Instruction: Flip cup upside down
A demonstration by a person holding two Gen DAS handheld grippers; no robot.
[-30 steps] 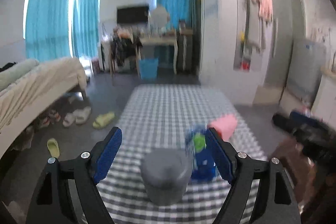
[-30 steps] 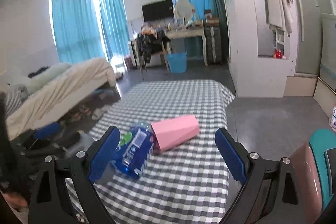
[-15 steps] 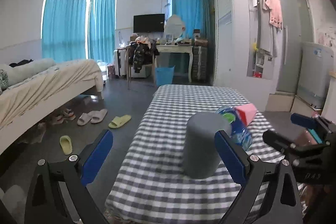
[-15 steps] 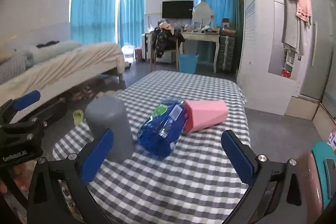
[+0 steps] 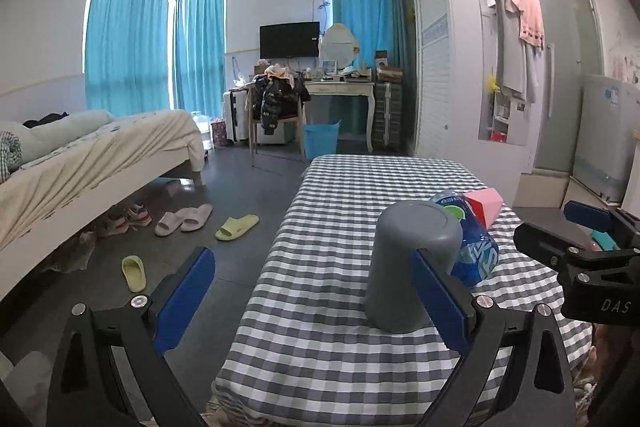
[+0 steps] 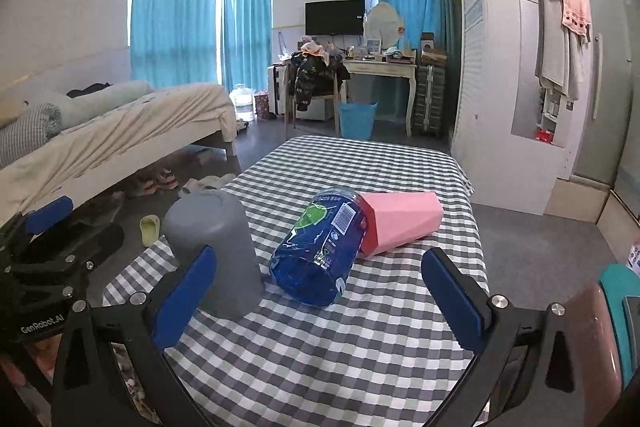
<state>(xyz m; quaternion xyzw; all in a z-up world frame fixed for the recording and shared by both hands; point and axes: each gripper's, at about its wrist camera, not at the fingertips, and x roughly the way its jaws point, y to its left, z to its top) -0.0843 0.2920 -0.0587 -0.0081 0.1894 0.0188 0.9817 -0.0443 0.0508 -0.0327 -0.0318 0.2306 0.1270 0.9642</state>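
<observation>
Your left gripper (image 5: 312, 291) was spread wide and held nothing. Its right pad (image 5: 438, 301) overlapped the grey cup (image 5: 408, 267) in the left wrist view; contact or just in front, couldn't tell. Its left pad (image 5: 184, 295) sat out past the left edge of the table (image 5: 320, 347), over the floor. The cup stood upside down, closed base up and rim on the checked cloth, near the table's front-left corner. Your right gripper (image 6: 320, 301) was released too, jaws wide apart, nothing between them. Its left pad (image 6: 184, 295) overlapped the cup's lower wall in the right wrist view; contact not resolvable there either. A blue bottle (image 6: 320, 251) lay on its side just to the right of the cup, near it but with a gap at the cloth. A pink cup (image 6: 400, 221) lay on its side behind the bottle, mouth against the bottle's far end. Both lay about mid-table, well clear of the far edge.
</observation>
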